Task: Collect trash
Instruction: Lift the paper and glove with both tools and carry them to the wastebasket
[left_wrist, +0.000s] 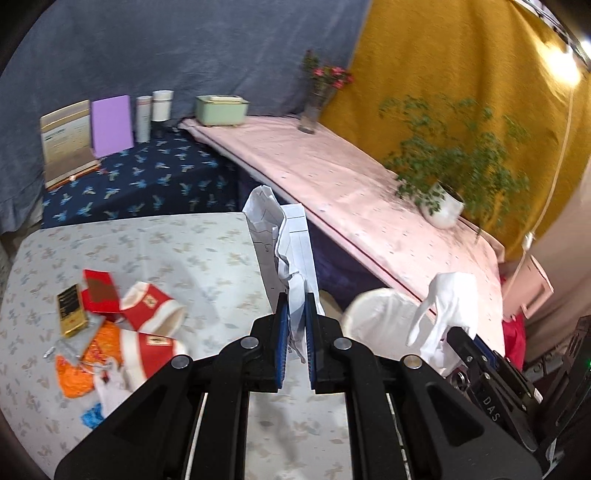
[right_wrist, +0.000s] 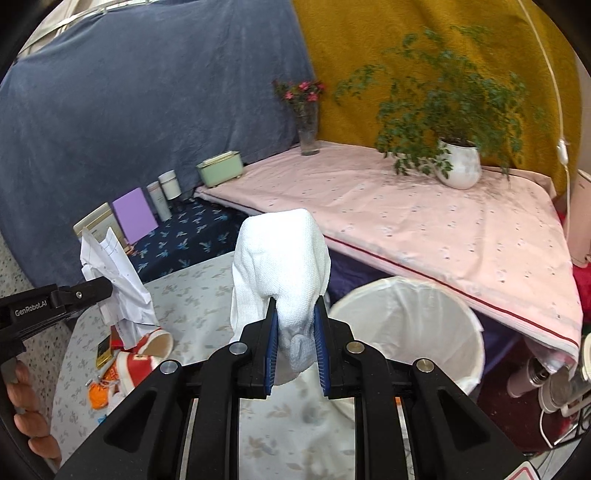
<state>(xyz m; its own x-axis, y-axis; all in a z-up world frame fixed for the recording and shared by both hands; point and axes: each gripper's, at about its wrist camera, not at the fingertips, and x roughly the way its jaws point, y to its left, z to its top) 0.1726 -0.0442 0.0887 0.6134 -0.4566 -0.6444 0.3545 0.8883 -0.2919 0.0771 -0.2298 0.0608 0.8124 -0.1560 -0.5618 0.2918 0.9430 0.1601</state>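
My left gripper (left_wrist: 297, 314) is shut on a crumpled sheet of white lined paper (left_wrist: 284, 229), held above the right edge of the pale floral table (left_wrist: 166, 243). The paper also shows in the right wrist view (right_wrist: 114, 280). My right gripper (right_wrist: 295, 325) is shut on a white cloth (right_wrist: 280, 254), held just left of a white-lined trash bin (right_wrist: 410, 325). The bin (left_wrist: 380, 321) and the cloth (left_wrist: 447, 306) also show in the left wrist view. A pile of trash lies on the table: red paper cups (left_wrist: 151, 310), orange scraps (left_wrist: 92, 365) and a small black and gold box (left_wrist: 72, 310).
A pink-covered table (right_wrist: 424, 229) behind the bin bears a potted plant (right_wrist: 458, 162), a flower vase (right_wrist: 308, 133) and a green box (right_wrist: 219, 168). A dark blue patterned surface (left_wrist: 147, 184) holds a purple card, a booklet and white cups. Cables and bottles lie at the lower right.
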